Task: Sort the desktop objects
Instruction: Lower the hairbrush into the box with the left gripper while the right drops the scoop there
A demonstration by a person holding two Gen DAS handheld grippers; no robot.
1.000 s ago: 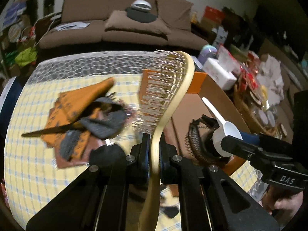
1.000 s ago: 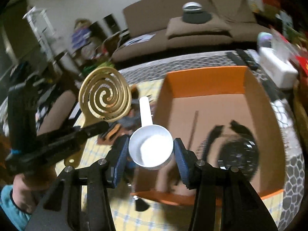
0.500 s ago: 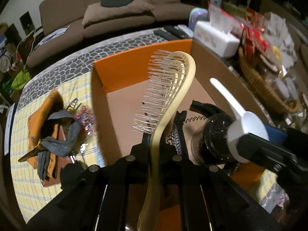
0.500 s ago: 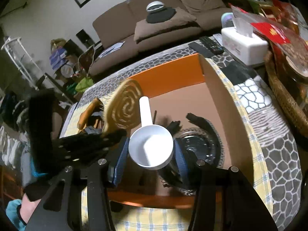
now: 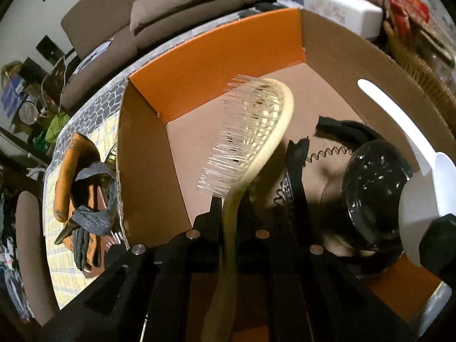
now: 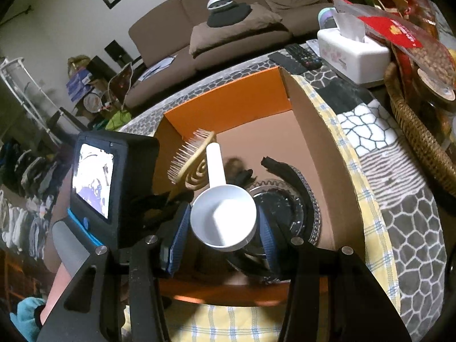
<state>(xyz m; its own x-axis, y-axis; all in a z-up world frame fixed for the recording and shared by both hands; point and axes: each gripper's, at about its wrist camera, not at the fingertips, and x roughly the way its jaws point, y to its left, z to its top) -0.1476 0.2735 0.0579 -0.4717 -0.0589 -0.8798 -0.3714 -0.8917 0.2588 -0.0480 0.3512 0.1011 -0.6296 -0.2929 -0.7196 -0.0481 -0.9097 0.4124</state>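
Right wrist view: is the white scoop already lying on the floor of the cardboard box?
No. The white scoop is clamped by its bowl in the right gripper, above the cardboard box.

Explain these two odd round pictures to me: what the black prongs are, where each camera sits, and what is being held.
No robot here: a person holds a two-finger clamp in each hand, with a wide-angle camera on each clamp looking along its fingers. The black prongs at the bottom are those fingers. In the left clamp's view, the left gripper is shut on the handle of a cream hairbrush. In the right clamp's view, the right gripper grips a white scoop. Both hang over an open cardboard box on a patterned tablecloth. The box already holds a black dish and a black headband.
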